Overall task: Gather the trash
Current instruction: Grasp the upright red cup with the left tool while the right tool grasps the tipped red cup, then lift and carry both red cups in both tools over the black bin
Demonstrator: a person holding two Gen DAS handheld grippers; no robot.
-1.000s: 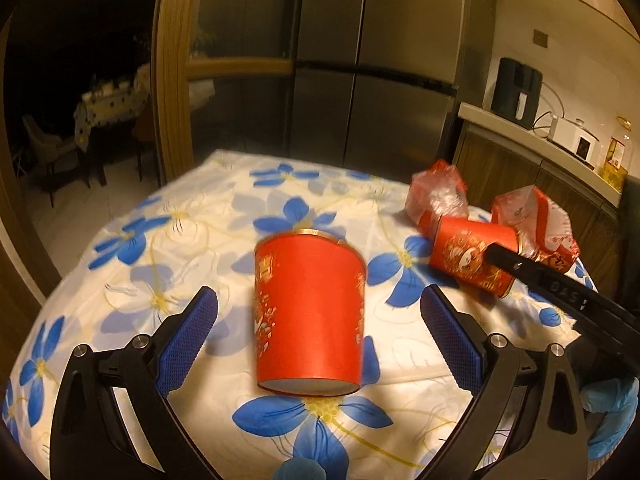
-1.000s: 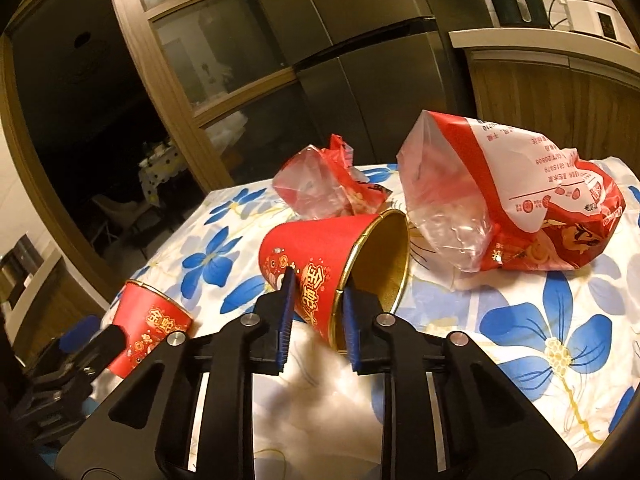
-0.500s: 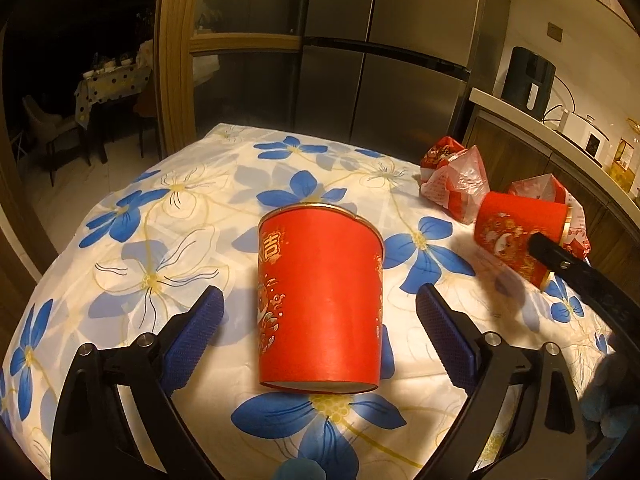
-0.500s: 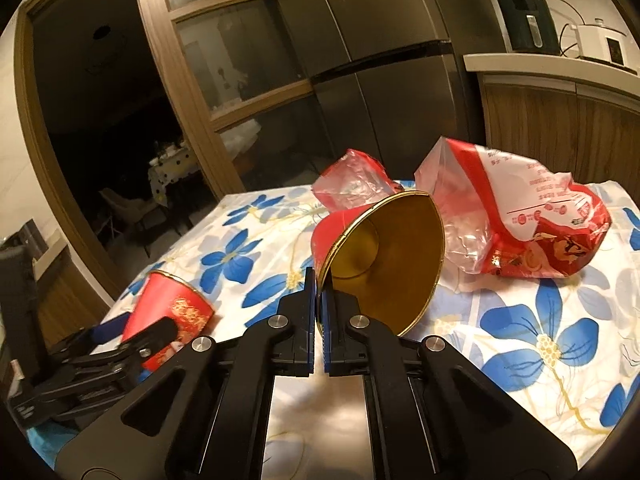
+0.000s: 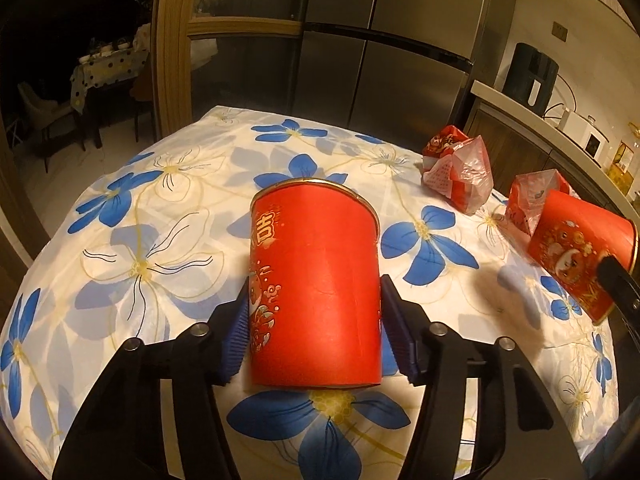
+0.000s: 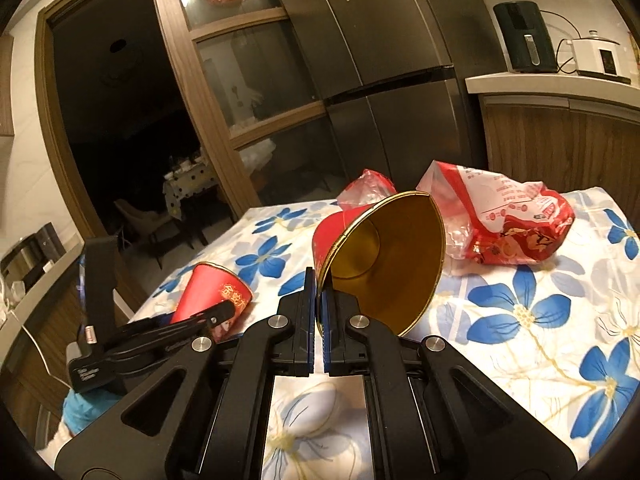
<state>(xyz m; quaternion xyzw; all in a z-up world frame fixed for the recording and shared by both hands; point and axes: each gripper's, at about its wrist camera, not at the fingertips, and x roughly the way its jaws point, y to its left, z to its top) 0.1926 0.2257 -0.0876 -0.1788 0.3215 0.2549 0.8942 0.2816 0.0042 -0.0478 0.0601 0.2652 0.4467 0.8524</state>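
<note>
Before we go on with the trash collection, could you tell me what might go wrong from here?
The right gripper pinches only the thin rim of the tilted paper cup, so it could crumple or slip out. The left gripper squeezes the upright red cup low on its wall, which might buckle. Two loose snack bags on the tablecloth could get knocked.

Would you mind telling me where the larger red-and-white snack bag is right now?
In the right wrist view, the snack bag lies on the floral tablecloth at right, just behind the tilted red cup pinched by the right gripper.
</note>
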